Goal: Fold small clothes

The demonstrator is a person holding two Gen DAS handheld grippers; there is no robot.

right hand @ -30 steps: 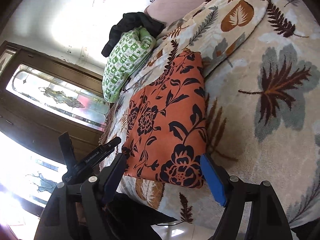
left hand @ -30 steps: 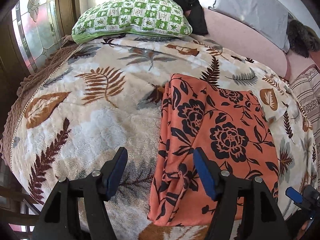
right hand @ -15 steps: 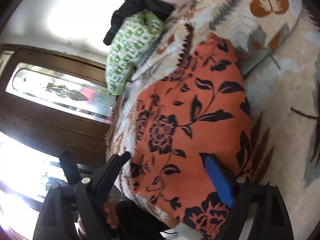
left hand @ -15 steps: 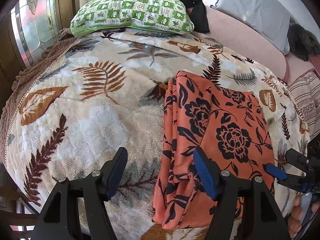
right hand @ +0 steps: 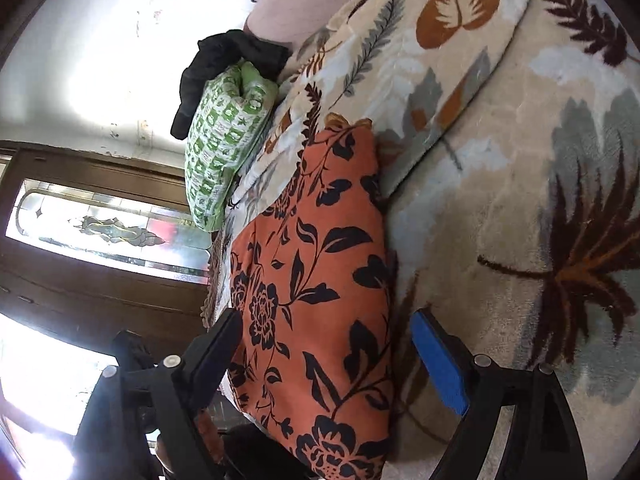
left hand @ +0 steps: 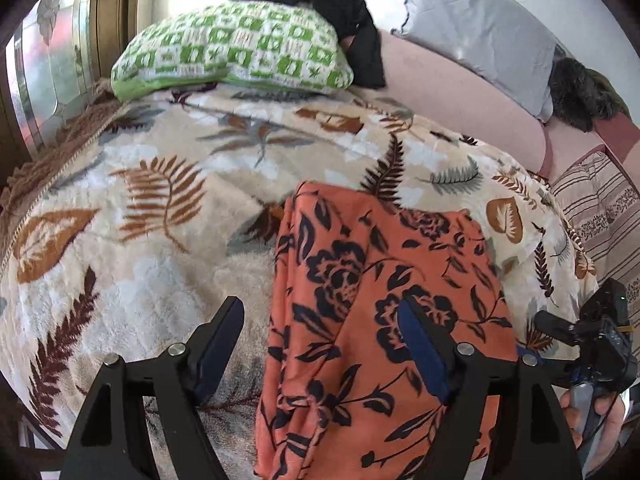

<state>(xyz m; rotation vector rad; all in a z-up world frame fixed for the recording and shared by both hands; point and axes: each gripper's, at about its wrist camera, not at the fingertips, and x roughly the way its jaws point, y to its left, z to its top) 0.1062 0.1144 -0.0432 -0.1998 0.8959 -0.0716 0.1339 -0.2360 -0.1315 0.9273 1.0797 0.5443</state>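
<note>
An orange garment with black flowers (left hand: 372, 308) lies folded in a long strip on the leaf-print blanket (left hand: 132, 248). My left gripper (left hand: 320, 356) is open and hovers over the strip's near left part, its left finger over the blanket and its right finger over the cloth. My right gripper (right hand: 326, 360) is open and straddles the garment (right hand: 316, 280) near its right edge. The right gripper also shows at the far right of the left wrist view (left hand: 588, 340).
A green checked pillow (left hand: 236, 52) with a black garment (left hand: 340, 4) on it lies at the bed's far end. A grey pillow (left hand: 480, 28) and a striped cushion (left hand: 600, 208) lie to the right. A wooden door with stained glass (right hand: 100, 232) stands left of the bed.
Both grippers have moved in over the garment's near end. The right gripper swung closer to the cloth and then settled across its right edge. The garment has not moved.
</note>
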